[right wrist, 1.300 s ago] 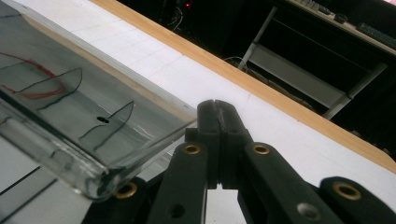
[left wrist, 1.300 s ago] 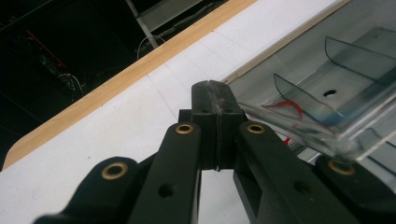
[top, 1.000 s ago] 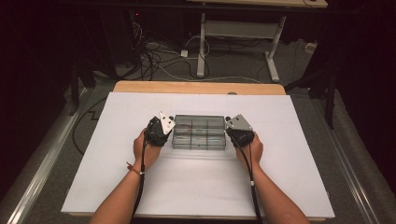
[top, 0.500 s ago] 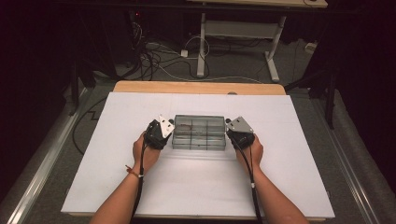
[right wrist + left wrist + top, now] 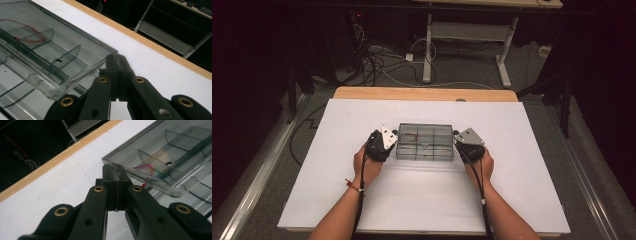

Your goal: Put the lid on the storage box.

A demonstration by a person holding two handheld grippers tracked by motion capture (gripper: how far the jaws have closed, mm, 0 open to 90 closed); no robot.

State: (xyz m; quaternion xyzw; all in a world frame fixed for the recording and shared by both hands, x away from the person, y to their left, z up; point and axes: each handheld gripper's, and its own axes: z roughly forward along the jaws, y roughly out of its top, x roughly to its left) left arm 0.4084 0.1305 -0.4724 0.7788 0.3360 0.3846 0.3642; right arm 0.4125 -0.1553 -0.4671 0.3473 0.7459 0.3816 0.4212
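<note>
A clear plastic compartment box point(image 5: 424, 142) lies on the white sheet at the table's middle, with a red rubber band point(image 5: 409, 136) in a left compartment. My left gripper point(image 5: 394, 142) is at its left end and my right gripper point(image 5: 455, 142) at its right end. In the left gripper view the left gripper point(image 5: 115, 170) has its jaws together, and a corner of the clear lid point(image 5: 160, 152) sits at their tips. The right gripper point(image 5: 117, 58) is likewise shut, with the lid point(image 5: 50, 37) corner at its tips. The lid looks tilted up above the dividers. Whether the lid is pinched I cannot tell.
A white sheet point(image 5: 422, 200) covers the table, and a wooden edge point(image 5: 422, 93) shows at the far side. Beyond it, cables point(image 5: 382, 60) lie on the floor beside a desk frame point(image 5: 462, 35). Metal rails run along both sides of the table.
</note>
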